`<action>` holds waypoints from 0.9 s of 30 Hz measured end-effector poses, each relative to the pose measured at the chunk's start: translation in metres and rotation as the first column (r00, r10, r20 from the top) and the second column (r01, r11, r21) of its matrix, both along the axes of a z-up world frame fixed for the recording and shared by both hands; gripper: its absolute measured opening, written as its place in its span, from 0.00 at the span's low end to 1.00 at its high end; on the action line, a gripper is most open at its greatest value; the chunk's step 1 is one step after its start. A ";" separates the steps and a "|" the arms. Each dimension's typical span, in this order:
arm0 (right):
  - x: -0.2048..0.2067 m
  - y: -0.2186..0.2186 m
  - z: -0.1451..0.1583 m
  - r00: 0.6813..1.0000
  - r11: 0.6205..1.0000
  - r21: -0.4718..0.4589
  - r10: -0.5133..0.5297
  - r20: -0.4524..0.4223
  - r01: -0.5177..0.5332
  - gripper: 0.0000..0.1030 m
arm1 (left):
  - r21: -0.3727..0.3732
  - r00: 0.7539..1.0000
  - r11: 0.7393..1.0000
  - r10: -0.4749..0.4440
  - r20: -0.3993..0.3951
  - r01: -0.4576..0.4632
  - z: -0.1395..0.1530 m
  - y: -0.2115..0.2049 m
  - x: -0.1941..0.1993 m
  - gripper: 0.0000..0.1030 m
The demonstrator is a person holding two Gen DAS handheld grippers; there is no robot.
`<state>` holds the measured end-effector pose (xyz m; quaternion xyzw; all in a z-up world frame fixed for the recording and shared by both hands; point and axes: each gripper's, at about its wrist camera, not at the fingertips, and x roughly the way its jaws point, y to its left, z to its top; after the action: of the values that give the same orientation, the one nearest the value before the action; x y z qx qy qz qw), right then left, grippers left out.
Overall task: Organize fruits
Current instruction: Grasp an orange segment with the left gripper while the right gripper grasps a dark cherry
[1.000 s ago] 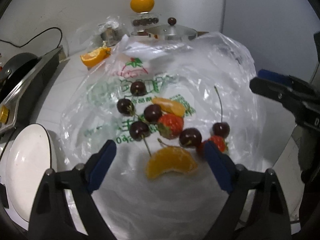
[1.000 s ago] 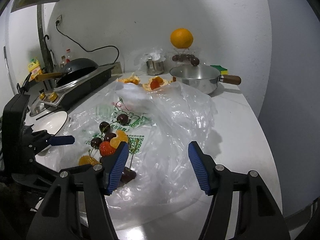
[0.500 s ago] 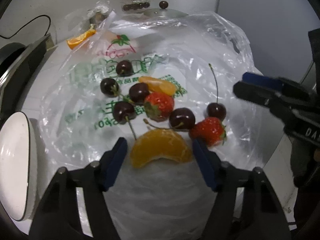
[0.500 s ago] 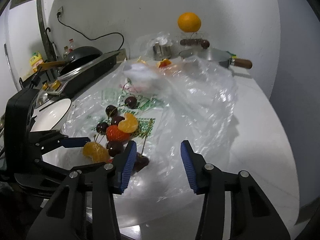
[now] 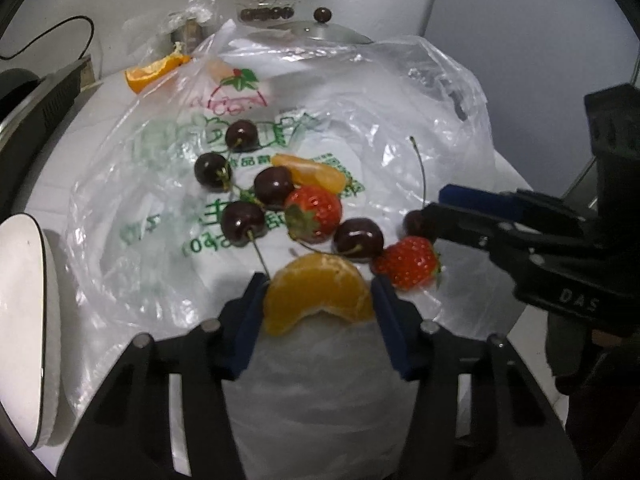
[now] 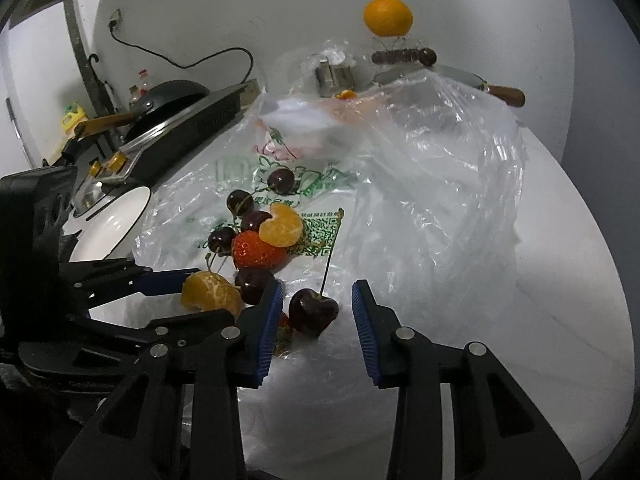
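Observation:
Fruit lies on a spread clear plastic bag (image 5: pixel 360 92): several dark cherries, two strawberries (image 5: pixel 314 212) (image 5: pixel 408 262) and two orange segments. My left gripper (image 5: pixel 318 300) is closing, and its blue pads touch both ends of the near orange segment (image 5: pixel 316 296), also seen in the right wrist view (image 6: pixel 208 294). My right gripper (image 6: pixel 318 292) is closing around a stemmed cherry (image 6: pixel 314 310); a gap still shows between the cherry and the pads. In the left wrist view the right gripper (image 5: pixel 440 210) half hides that cherry (image 5: pixel 414 222).
A white bowl (image 6: pixel 108 232) sits left of the bag. A stove with a black wok (image 6: pixel 172 100) stands farther left. At the back wall are a whole orange (image 6: pixel 388 16) on a stand, a lidded pan (image 5: pixel 328 34) and an orange wedge (image 5: pixel 154 74).
Both grippers have narrowed their jaws. The left one moved forward onto the near orange segment. The right one came down and forward, so the stemmed cherry now lies between its pads.

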<state>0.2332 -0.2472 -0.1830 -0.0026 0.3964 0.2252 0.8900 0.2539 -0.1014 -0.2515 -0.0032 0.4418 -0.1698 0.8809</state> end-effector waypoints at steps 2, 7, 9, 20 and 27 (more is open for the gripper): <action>0.003 0.000 -0.002 1.000 1.000 0.010 -0.011 -0.020 0.012 0.37 | -0.012 1.000 1.000 -0.010 0.005 0.010 0.003 0.001 -0.001 0.52; 0.009 -0.005 -0.006 0.996 0.997 0.057 -0.044 -0.072 0.048 0.37 | -0.033 0.999 0.999 -0.026 0.036 0.027 0.013 0.006 -0.006 0.52; 0.007 -0.004 -0.006 0.996 0.997 0.055 -0.051 -0.076 0.056 0.37 | -0.040 0.999 0.999 -0.026 0.046 0.028 0.017 0.009 -0.007 0.52; 0.008 0.003 -0.004 0.993 0.997 0.039 -0.060 -0.103 0.065 0.30 | -0.059 0.993 0.998 -0.011 0.114 0.018 0.035 0.024 -0.021 0.52; 0.018 -0.003 -0.011 0.978 0.989 0.102 -0.089 -0.189 0.110 0.30 | -0.068 0.988 0.998 0.008 0.153 0.002 0.047 0.036 -0.032 0.52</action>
<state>0.2516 -0.2507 -0.1940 0.0880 0.4633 0.2015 0.8585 0.2218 -0.0659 -0.2048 -0.0206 0.3670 -0.1829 0.9118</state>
